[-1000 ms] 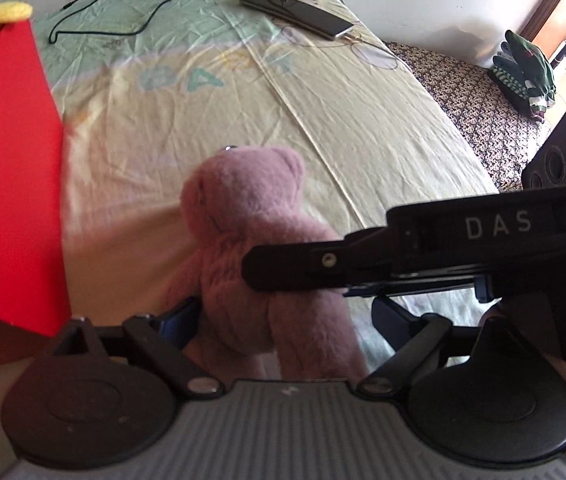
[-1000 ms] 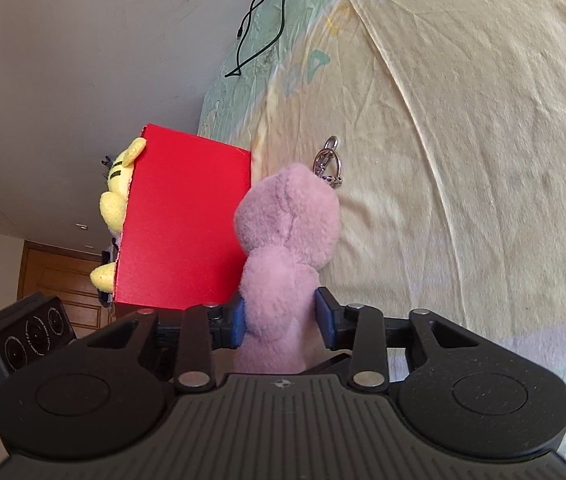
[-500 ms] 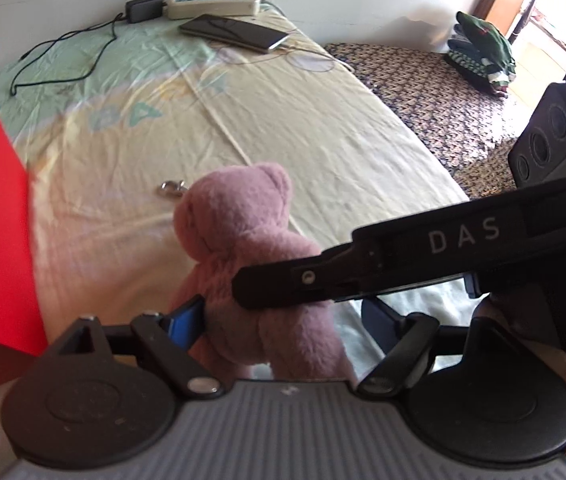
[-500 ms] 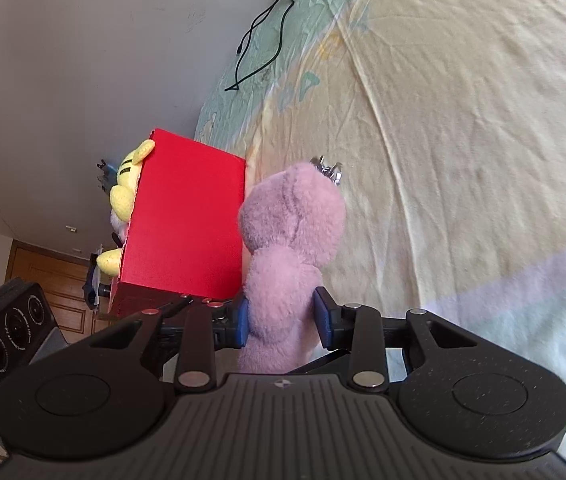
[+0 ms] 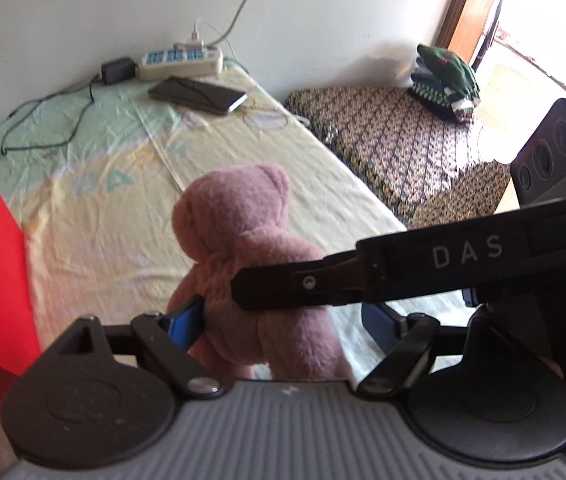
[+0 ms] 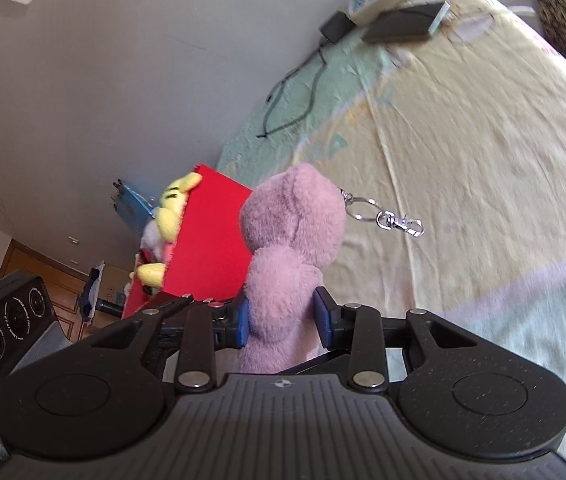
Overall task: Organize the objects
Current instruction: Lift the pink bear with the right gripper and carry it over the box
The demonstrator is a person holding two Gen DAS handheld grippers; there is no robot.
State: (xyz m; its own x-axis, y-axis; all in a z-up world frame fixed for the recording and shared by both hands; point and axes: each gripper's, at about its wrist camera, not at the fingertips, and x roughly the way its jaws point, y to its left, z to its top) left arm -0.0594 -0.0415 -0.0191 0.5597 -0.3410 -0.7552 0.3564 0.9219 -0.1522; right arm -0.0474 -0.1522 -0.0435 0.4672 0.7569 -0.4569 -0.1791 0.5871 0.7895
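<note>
A pink plush bear (image 6: 291, 232) hangs upright above the bed sheet (image 6: 483, 168) with my right gripper (image 6: 283, 318) shut on its body. A metal keychain clip (image 6: 387, 218) dangles from its head. In the left wrist view the bear (image 5: 239, 232) sits between the wide-apart blue pads of my open left gripper (image 5: 283, 318), brushing the left pad. One black finger (image 5: 363, 276) of the right gripper crosses in front of it. A red box (image 6: 211, 248) stands just behind the bear, with a yellow plush toy (image 6: 171, 208) sticking out of it.
At the bed's far end by the wall lie a white power strip (image 5: 181, 60), a black charger with cable (image 5: 117, 70) and a dark phone (image 5: 199, 94). To the right lies a patterned mat (image 5: 399, 140) with folded green clothes (image 5: 447, 76).
The bear has risen off the sheet in the right gripper, and its keychain now swings free. Both views have tilted up toward the wall.
</note>
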